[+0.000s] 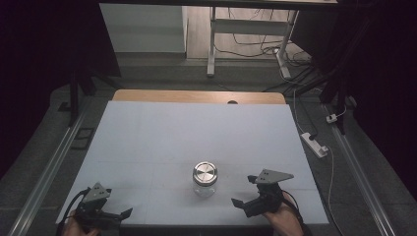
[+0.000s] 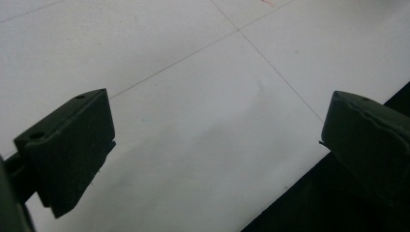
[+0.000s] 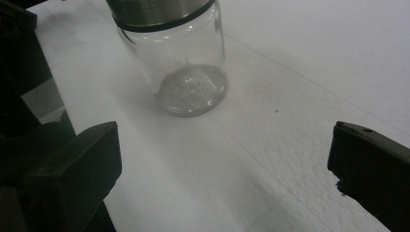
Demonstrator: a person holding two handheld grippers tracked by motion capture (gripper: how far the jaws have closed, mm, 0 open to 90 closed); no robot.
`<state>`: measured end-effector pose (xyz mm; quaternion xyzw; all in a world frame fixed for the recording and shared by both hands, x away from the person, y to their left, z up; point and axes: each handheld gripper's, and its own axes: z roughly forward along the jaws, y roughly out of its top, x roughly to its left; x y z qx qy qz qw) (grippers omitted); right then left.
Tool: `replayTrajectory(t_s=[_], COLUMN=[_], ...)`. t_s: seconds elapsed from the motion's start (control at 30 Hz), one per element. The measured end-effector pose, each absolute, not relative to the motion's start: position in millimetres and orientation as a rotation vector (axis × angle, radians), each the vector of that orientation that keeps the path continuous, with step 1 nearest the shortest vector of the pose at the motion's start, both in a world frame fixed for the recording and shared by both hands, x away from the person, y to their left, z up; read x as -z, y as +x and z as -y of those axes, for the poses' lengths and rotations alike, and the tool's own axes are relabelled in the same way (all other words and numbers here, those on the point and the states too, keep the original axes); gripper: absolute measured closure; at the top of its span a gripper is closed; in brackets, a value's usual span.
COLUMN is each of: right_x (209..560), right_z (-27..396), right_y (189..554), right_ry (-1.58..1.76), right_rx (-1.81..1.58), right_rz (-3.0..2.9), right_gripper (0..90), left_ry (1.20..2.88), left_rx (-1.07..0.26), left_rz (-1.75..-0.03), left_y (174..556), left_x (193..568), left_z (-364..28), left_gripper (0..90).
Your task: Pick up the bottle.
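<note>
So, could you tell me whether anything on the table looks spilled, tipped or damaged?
Nothing stands out. The glass jar stands upright with its metal lid on, between the open left gripper and open right gripper.

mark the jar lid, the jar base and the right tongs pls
jar lid (image 1: 205, 173), high view, middle of the metal top
jar base (image 3: 192, 90), right gripper view, patterned glass bottom
right tongs (image 1: 244, 191), high view, gap between fingertips

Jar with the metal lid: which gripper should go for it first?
Right. The right gripper sits open closer to the jar, which stands ahead of its jaws in the right gripper view. The left gripper, also open, is farther off at the table's near edge.
</note>
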<state>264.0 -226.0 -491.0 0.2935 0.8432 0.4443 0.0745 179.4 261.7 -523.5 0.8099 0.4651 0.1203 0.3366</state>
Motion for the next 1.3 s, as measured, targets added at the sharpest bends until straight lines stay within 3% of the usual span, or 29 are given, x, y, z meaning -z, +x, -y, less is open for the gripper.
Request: replayTrajectory(t_s=[1.3], right_x=[496.5], right_z=[167.5], right_y=[292.9], right_ry=[0.744], right_rx=[-1.294], right_rz=[-2.615], right_gripper=[0.0], left_ry=[2.115], left_rx=[-0.3], left_rz=[-1.211], left_y=[180.6], left_x=[524.2], left_z=[-262.1], left_gripper=[0.0])
